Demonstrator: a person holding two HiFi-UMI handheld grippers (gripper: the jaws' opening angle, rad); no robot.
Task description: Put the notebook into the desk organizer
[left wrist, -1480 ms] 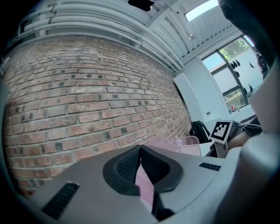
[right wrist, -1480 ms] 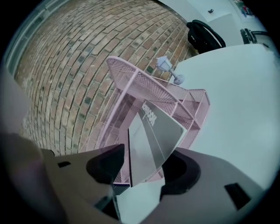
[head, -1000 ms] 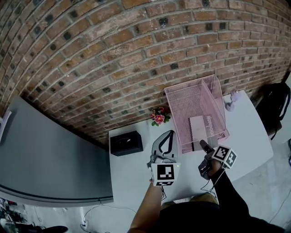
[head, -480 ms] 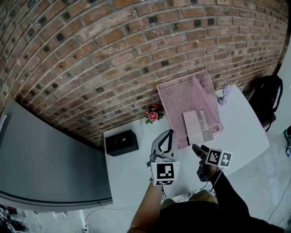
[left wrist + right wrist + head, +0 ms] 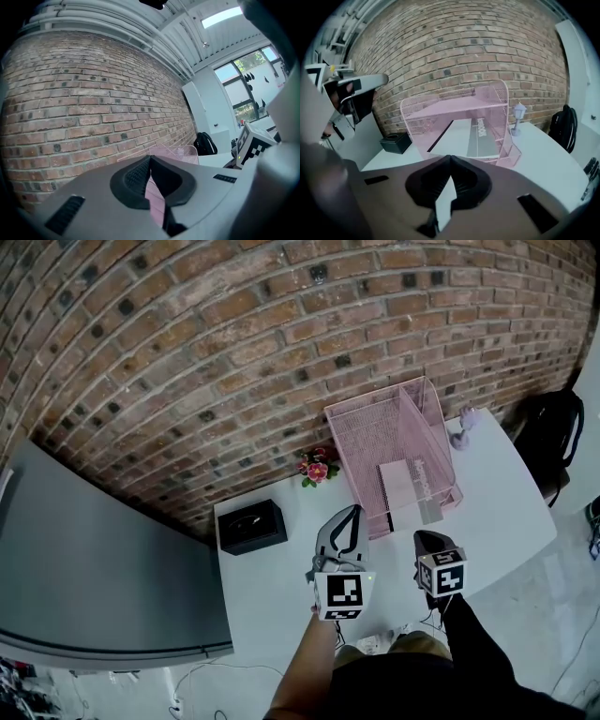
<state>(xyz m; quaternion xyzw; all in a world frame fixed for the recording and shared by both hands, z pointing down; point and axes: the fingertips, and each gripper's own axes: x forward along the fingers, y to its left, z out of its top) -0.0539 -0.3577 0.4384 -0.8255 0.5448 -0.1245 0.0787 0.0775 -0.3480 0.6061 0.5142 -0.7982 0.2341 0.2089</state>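
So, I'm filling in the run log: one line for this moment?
notebook: lying inside desk organizer | left gripper: shut, empty | right gripper: jaws just closed, empty

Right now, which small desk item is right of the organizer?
The pale lamp; the flowers and black box sit left of the organizer.

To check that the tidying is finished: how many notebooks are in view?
1. The notebook lies inside the pink desk organizer, on its bottom level. None shows on the table, whose near edge is partly hidden.
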